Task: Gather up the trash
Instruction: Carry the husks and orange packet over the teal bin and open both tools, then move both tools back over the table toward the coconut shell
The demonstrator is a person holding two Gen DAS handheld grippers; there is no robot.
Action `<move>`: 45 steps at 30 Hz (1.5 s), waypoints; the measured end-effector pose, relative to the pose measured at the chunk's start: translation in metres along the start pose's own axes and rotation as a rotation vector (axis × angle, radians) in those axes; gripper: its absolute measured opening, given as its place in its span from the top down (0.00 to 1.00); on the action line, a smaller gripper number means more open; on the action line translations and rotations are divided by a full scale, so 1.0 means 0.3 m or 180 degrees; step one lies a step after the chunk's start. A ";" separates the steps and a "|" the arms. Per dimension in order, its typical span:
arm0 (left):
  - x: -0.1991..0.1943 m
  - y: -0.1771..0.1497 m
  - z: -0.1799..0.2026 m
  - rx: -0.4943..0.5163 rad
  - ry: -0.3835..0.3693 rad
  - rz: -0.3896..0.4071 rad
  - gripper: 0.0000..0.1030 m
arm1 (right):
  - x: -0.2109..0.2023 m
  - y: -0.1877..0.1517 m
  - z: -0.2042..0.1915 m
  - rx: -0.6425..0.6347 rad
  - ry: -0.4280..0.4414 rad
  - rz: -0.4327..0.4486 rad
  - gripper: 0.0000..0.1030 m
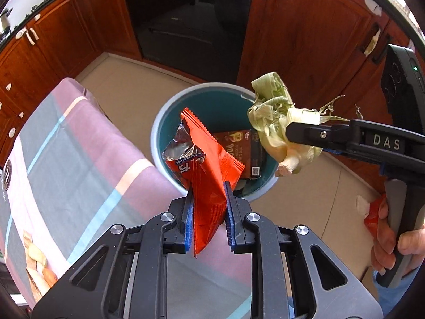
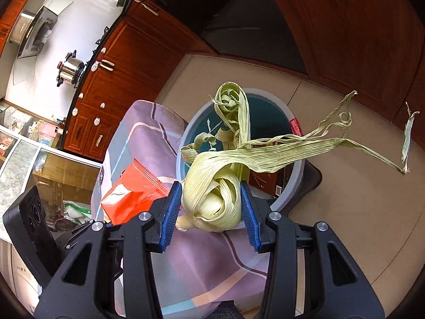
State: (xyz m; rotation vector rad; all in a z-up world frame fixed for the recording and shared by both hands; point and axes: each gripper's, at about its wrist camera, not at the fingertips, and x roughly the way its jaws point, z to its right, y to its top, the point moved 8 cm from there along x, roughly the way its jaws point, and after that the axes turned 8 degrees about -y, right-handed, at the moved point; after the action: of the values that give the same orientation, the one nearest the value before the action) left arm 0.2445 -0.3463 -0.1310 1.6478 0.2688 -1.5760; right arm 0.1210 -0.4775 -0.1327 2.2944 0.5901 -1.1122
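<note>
Kitchen floor, bin (image 1: 159, 133) below: left gripper (image 1: 208, 212) pinching wrapper (image 1: 209, 159), right gripper (image 2: 211, 199) clamping husk (image 2: 212, 194), both hanging over rim.

Bin (image 1: 159, 122) mouth open below; table edge (image 1: 127, 143) crowds left; floor (image 1: 332, 199) right free.

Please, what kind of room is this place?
Most likely a home kitchen: wooden cabinets run along the wall, a steel pot sits on the stove under a range hood, and a built-in oven is visible.
</note>
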 end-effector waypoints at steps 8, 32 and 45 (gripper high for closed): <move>0.104 0.029 -0.020 -0.0035 -0.0048 -0.0135 0.79 | 0.083 0.014 0.013 -0.0052 -0.0122 -0.0118 0.59; 0.030 0.048 -0.058 -0.0133 0.0055 0.0109 0.05 | 0.088 0.027 -0.027 0.0019 -0.0337 0.0022 0.12; -0.107 -0.026 -0.073 -0.0187 0.0030 0.0296 0.05 | 0.020 -0.026 -0.151 -0.0165 -0.0332 0.0070 0.12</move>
State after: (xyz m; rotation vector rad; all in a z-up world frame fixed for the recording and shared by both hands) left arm 0.2492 -0.3147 -0.1075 1.6000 0.2379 -1.4779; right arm 0.1462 -0.4426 -0.1157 2.1791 0.5455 -1.1843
